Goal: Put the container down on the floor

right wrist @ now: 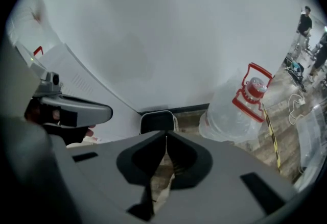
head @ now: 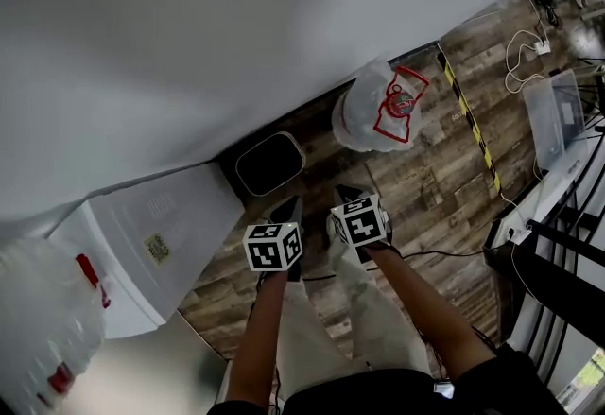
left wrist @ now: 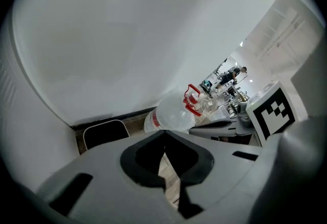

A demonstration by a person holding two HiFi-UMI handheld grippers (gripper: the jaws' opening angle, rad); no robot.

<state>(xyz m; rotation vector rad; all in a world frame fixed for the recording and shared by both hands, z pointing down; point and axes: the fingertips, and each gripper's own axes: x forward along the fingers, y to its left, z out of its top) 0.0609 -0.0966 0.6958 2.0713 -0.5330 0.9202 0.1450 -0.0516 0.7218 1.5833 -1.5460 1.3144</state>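
Note:
The container is a large clear water jug [head: 383, 109] with a red handle and cap. It stands on the wooden floor against the white wall, free of both grippers. The jug [left wrist: 176, 113] shows just beyond the jaws in the left gripper view, and the jug [right wrist: 235, 108] is up and to the right in the right gripper view. My left gripper [head: 289, 207] and right gripper [head: 346, 192] hang side by side, short of the jug, above the floor in front of the person's legs. Both are shut with nothing between their jaws [left wrist: 164, 152] [right wrist: 166, 139].
A black bin with a white rim [head: 269, 163] sits at the wall left of the jug. A white appliance [head: 161, 233] fills the left, with another clear jug [head: 43, 328] beside it. Yellow-black tape [head: 468, 115], a clear box [head: 558, 115], cables and a black rack [head: 558, 262] lie right.

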